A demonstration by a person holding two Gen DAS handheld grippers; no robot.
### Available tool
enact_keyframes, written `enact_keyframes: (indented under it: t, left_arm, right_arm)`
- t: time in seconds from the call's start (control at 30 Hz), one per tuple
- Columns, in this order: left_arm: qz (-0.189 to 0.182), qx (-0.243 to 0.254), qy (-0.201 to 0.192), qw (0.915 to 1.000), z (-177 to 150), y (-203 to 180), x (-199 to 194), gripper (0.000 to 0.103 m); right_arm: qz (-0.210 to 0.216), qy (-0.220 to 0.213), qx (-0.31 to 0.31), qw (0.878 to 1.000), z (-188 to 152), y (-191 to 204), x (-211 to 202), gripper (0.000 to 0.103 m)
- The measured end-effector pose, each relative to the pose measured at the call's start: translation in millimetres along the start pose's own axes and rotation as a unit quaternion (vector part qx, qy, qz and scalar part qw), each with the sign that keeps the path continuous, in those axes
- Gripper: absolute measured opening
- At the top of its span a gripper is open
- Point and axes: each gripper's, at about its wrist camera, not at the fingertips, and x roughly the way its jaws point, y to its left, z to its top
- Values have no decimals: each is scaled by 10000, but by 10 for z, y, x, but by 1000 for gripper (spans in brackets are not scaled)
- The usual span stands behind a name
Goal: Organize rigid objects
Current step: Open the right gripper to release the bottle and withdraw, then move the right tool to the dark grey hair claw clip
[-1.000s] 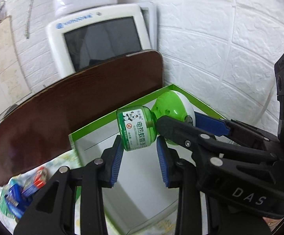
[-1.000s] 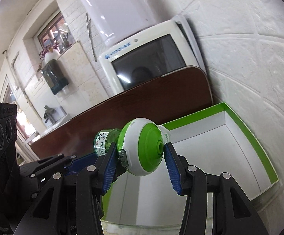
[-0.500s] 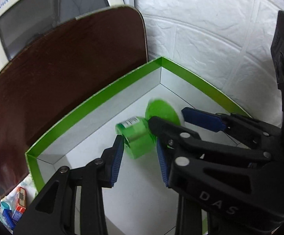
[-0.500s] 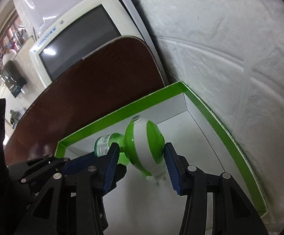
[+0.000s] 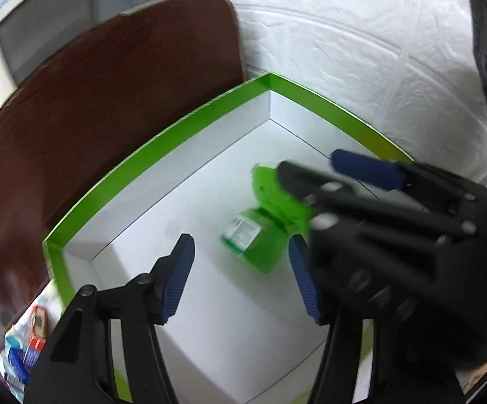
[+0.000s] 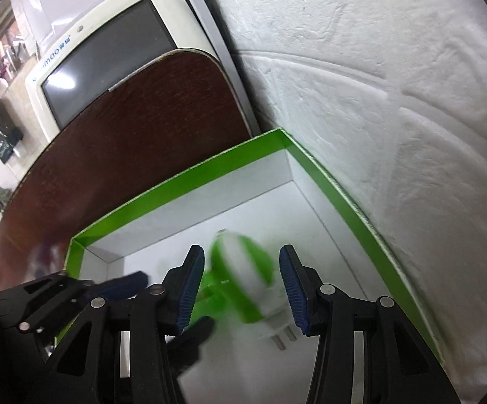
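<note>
device (image 5: pixel 260 235): green bottle, white-green dome, plug prongs at 5 o'clock; blurred
box (image 5: pixel 162 155): green rim, white inside, device lying in it
left gripper (image 5: pixel 243 276): released, jaws apart
right gripper (image 6: pixel 241 291): released, straddling dome

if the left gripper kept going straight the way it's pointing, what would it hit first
Most likely the green mosquito-repellent device, lying blurred on the white floor of the green-rimmed box just ahead of the open left gripper. Depth is hard to judge; if the gripper passed it, the box floor comes next.

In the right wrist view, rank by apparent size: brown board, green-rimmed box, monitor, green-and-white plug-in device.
1. Box and board: alike, unranked.
2. Monitor, partly hidden.
3. Device, blurred.
</note>
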Motion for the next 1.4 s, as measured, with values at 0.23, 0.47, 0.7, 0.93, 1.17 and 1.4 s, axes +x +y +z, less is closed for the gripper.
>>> enact_keyframes:
  t: [0.23, 0.47, 0.7, 0.93, 1.17, 1.4]
  left_arm:
    - [264, -308, -477, 9980, -378, 236, -568, 76]
    - [705, -763, -1026, 9893, -1079, 513, -1203, 81]
    - [1451, -1778, -1033, 9678, -1856, 1170, -1528, 81]
    - [2137, -2713, -910, 9340, -2736, 1781, -1780, 81]
    - [2079, -3415, -929, 9119, -3146, 2297, -1790, 80]
    - [1961, -3650, -1065, 9039, -3336, 2602, -1755, 79]
  right_arm:
    - [-34, -325, -203, 9993, -73, 123, -427, 49]
    - [260, -366, -717, 9964, -289, 628, -722, 49]
    - [1007, -41, -1533, 9830, -604, 1392, -799, 49]
    - [1739, 646, -2263, 9562, -1202, 2158, -675, 49]
    - [2164, 1276, -2446, 9365, -1655, 2716, -467, 49]
    - [2202, 1280, -2295, 9394, -1749, 3188, -397, 49]
